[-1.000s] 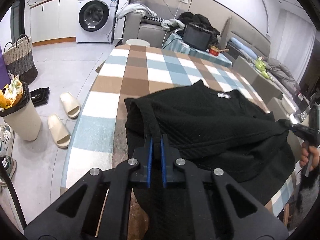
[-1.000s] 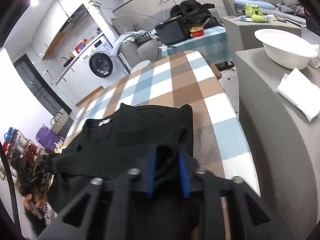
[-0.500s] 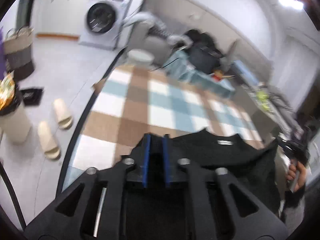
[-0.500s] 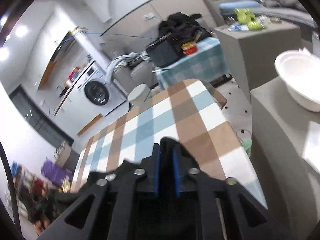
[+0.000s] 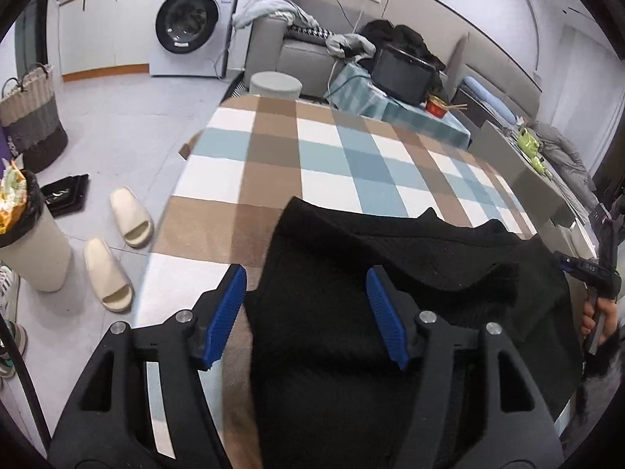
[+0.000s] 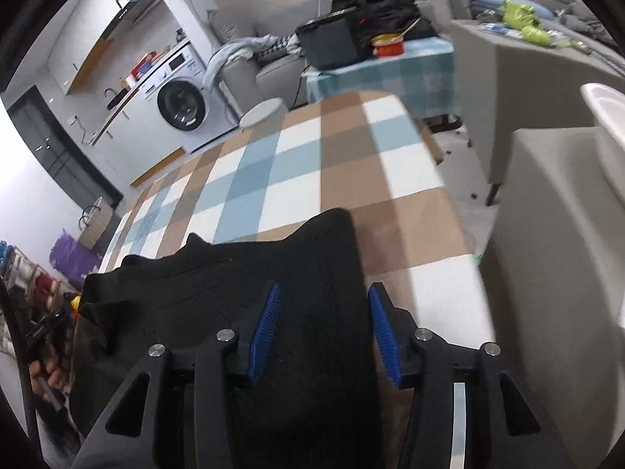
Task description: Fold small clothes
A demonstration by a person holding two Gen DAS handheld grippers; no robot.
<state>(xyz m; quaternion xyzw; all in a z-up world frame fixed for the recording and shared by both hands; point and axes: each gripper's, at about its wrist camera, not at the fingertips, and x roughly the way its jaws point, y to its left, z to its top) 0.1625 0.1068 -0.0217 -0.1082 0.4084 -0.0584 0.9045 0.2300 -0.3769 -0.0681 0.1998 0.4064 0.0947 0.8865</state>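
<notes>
The black garment (image 5: 390,312) ran out past the bottom edge in both views; the gripper bodies hid its near hem.

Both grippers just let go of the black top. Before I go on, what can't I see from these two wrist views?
- Near hem of the black top: both views, hidden under the gripper bodies and cut by the bottom edge.
- Table under the top: covered.
- Left gripper and right gripper: jaws opening, pads clear; contact underneath unclear.
- Neck label: not visible in either view.
</notes>
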